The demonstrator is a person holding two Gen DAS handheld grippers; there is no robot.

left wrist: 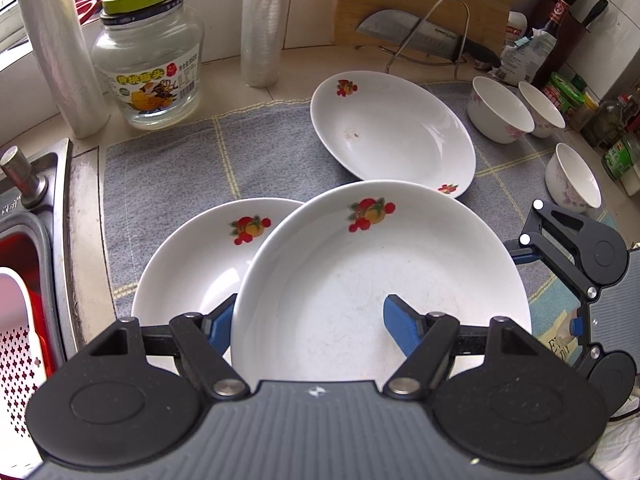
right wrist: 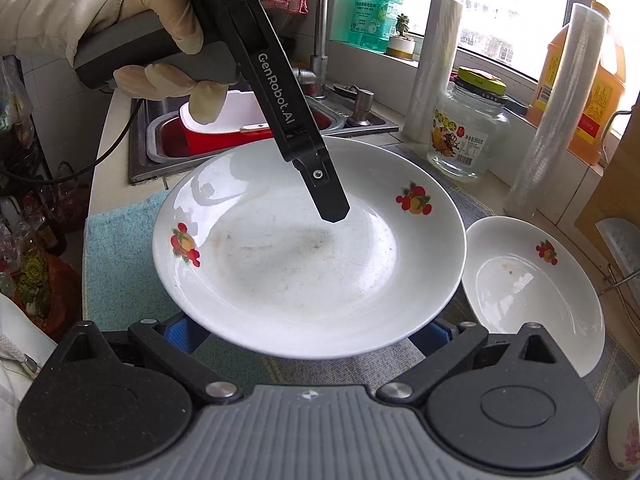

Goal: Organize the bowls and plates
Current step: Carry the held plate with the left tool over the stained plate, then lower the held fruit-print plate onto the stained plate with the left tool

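Note:
A white fruit-print plate hangs a little above the grey towel. My left gripper is shut on its near rim, one blue pad inside the dish and the other outside below. In the right wrist view its black finger rests in the plate. My right gripper stands open, both pads spread under the plate's rim. A second plate lies partly under the held one, and a third sits further back. Three small floral bowls stand at the right.
A sink with a red-and-white strainer basin borders the towel on the left. Behind stand a glass jar, two plastic-wrap rolls, a cutting board and a cleaver on a wire rack. Bottles crowd the right edge.

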